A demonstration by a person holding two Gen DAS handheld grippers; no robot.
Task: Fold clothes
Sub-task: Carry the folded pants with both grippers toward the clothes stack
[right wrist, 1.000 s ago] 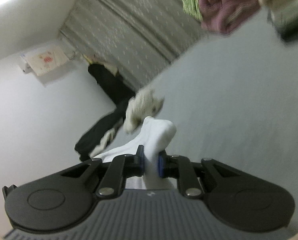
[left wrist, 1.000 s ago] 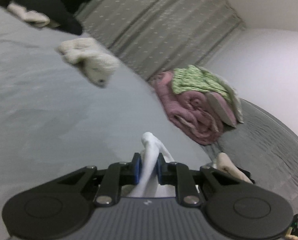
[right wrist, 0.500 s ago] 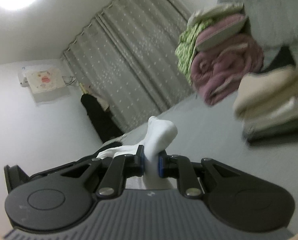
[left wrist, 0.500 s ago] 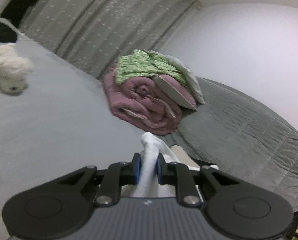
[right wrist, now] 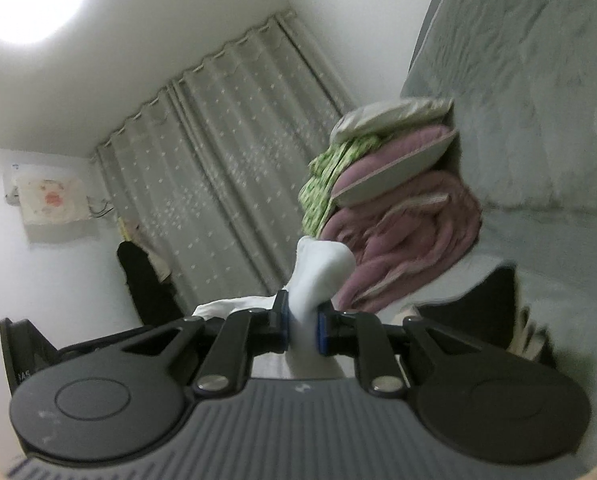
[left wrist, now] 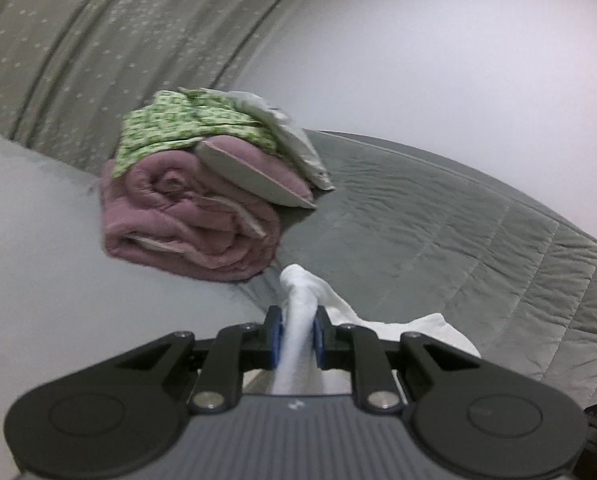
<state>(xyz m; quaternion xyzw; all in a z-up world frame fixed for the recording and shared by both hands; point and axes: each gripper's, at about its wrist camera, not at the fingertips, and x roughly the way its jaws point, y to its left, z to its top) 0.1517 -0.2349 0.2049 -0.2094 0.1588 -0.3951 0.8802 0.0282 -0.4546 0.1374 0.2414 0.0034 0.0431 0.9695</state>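
My left gripper (left wrist: 297, 336) is shut on a bunched edge of a white garment (left wrist: 298, 300), held above the grey bed; more of the cloth (left wrist: 418, 326) trails to the right behind the fingers. My right gripper (right wrist: 301, 328) is shut on another bunch of the same white garment (right wrist: 318, 272), lifted and tilted up toward the ceiling. White cloth (right wrist: 234, 304) hangs off to the left of the right fingers. The rest of the garment is hidden below both grippers.
A rolled pink blanket (left wrist: 186, 216) topped with a green patterned cloth (left wrist: 186, 124) and pillows lies ahead; it also shows in the right wrist view (right wrist: 410, 224). A grey quilt (left wrist: 438, 224) covers the right side. Curtains (right wrist: 226, 168), dark clothes (right wrist: 146, 280) and folded dark and cream items (right wrist: 498, 308) stand around.
Both grippers have swung away from the open bed toward the pink blanket pile, still holding the white garment. The right gripper has tilted upward to face curtain and ceiling.
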